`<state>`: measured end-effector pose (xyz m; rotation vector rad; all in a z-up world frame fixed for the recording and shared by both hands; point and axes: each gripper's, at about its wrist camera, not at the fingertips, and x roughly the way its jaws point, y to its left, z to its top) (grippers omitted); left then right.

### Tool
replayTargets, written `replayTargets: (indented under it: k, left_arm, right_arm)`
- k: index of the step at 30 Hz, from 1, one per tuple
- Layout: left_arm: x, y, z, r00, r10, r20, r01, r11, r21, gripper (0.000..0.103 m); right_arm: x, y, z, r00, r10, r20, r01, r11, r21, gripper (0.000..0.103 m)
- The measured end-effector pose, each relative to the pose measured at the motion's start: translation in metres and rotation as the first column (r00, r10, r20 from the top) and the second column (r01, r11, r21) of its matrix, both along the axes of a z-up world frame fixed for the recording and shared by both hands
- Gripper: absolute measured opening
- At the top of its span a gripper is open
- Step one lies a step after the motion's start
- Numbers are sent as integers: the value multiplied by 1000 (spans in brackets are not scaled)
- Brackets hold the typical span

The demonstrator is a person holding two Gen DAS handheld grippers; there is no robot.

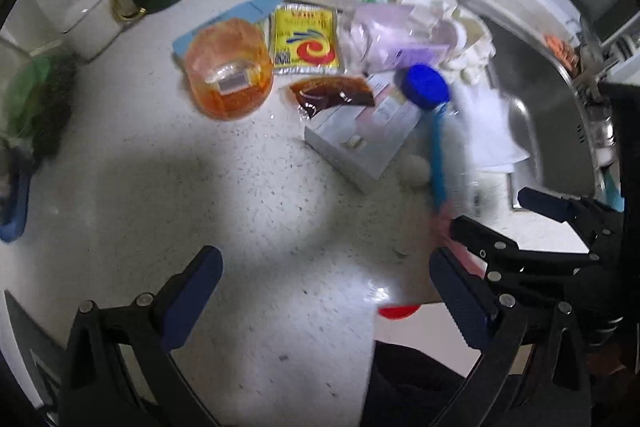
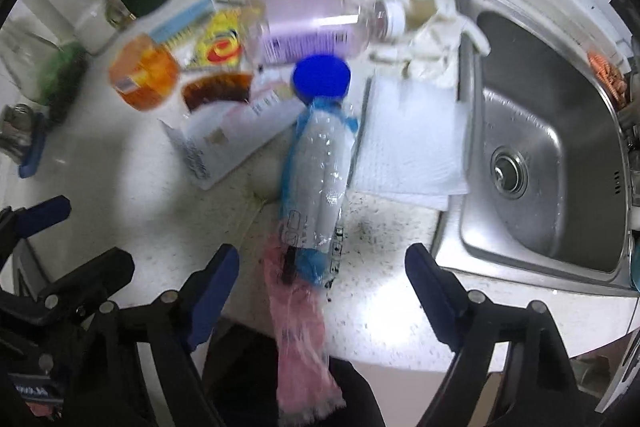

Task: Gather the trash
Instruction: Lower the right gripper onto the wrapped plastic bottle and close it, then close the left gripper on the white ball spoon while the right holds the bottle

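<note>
Trash: a heap of litter lay on the speckled white counter (image 2: 132,179), left of the steel sink (image 2: 544,163).
Plastic bottle (image 2: 316,163): crushed, clear with a blue label and blue cap (image 2: 321,78), lying on its side with the cap pointing away from the right gripper.
Pink bag (image 2: 298,327): a thin pink plastic piece lay at the bottle's base and hung over the counter edge.
Orange tub (image 1: 228,71): translucent, at the left of the heap.
Yellow sachet (image 1: 304,41): flat, just beside the tub.
Brown sauce packet (image 1: 332,95): in front of the yellow sachet.
White carton (image 1: 360,143): flattened, just left of the bottle.
Lilac bottle (image 2: 316,27): on its side at the back of the heap.
White paper towel (image 2: 412,147): between the bottle and the sink.
Right gripper (image 2: 322,267): jaws spread apart, nothing clasped, the bottle's base and the pink bag between the fingers without touching them.
Left gripper (image 1: 326,275): jaws spread wide over bare counter, grasping nothing.
</note>
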<state>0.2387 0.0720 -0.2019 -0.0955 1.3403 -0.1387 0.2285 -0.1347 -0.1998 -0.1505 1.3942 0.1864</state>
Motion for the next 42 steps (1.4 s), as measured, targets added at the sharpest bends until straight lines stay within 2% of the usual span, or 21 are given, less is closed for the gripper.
replayTargets:
  k: [3, 5, 10, 12, 13, 14, 16, 18, 22, 26, 31, 33, 36, 41, 42]
  left_arm:
    - [10, 2, -14, 1000, -9, -29, 9, 1000, 3, 103]
    - [14, 2, -20, 999, -12, -38, 12, 1000, -4, 103]
    - [21, 1, -26, 999, -10, -49, 9, 1000, -26, 103]
    - [23, 0, -27, 999, -13, -50, 11, 999, -31, 103]
    - [24, -1, -27, 999, -15, -52, 14, 999, -29, 103]
    - [23, -2, -26, 999, -19, -51, 17, 999, -27, 103]
    - [26, -5, -24, 999, -26, -46, 25, 999, -23, 102]
    - [26, -10, -20, 998, -38, -42, 37, 999, -23, 101]
    - [23, -16, -6, 998, -51, -26, 50, 998, -44, 98]
    - [23, -24, 2, 997, -67, -28, 64, 994, -94, 98]
    - [32, -50, -10, 993, -103, -48, 100, 993, -70, 96]
    - [37, -58, -16, 990, -128, -60, 123, 989, -79, 94]
    - [45, -76, -32, 984, -159, -83, 153, 986, -72, 91]
    - [54, -93, -53, 978, -164, -130, 161, 986, -35, 84]
    - [56, -97, -53, 979, -171, -110, 171, 985, -16, 83]
  right_arm:
    - [8, 2, -15, 999, -13, -34, 12, 1000, -22, 79]
    - [10, 2, -23, 998, -19, -55, 16, 999, -43, 72]
    - [18, 3, -36, 998, -26, -48, 25, 999, -37, 67]
    - [20, 5, -35, 999, -18, -40, 17, 999, -36, 58]
    - [20, 5, -34, 999, -18, -34, 17, 999, -35, 47]
    - [19, 5, -31, 999, -16, -30, 16, 999, -32, 32]
    - [20, 4, -27, 999, -12, -30, 12, 1000, -25, 21]
    - [20, 3, -26, 999, -9, -40, 9, 1000, -8, 15]
    - [16, 5, -8, 999, -20, -33, 21, 998, 54, 14]
    - [10, -4, 26, 999, -33, 1, 33, 992, 123, 14]
    - [7, -18, 53, 993, -75, 87, 68, 995, 76, 14]
    - [7, -28, 51, 989, -97, 108, 93, 995, 41, 14]
    - [5, -48, 45, 985, -141, 95, 139, 990, 27, 14]
    - [3, -67, 31, 978, -198, 69, 197, 980, 19, 14]
    - [2, -75, 29, 977, -204, 68, 203, 979, 18, 14]
